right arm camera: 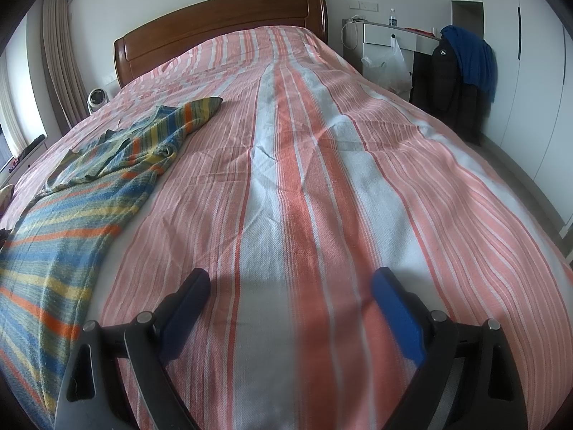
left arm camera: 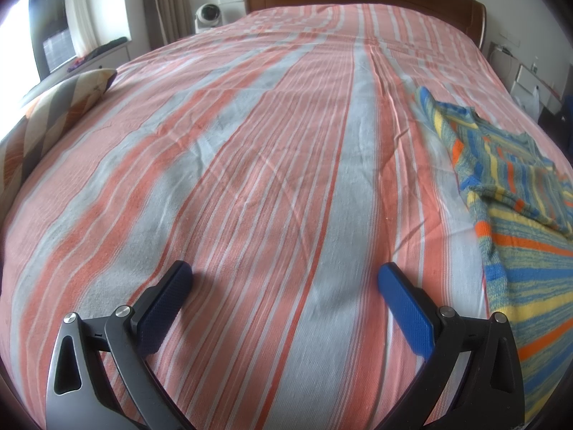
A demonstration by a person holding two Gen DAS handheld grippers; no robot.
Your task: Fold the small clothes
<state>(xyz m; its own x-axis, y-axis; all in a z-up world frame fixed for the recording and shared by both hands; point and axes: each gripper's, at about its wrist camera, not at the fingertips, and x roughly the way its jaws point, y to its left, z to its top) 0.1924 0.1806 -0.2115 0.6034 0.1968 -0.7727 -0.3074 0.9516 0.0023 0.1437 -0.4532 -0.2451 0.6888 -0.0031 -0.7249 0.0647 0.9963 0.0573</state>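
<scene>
On bed, toward foot edge: striped knit sweater [left arm camera: 515,186], spread loosely, sleeve reaching toward headboard [right arm camera: 222,28]. Soft, limp, light by look; likely drapes and sags when lifted. Best hold: hem corners or shoulder seams. Left gripper [left arm camera: 284,272] and right gripper [right arm camera: 290,279]: jaws wide apart, empty, hanging over bare striped bedspread [left arm camera: 250,143] beside sweater.

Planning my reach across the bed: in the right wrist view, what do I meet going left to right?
Multicoloured striped knitted garment → bare pink, orange and white striped bedcover → white plastic bag by the white cabinet → black jacket under blue cloth.
</scene>
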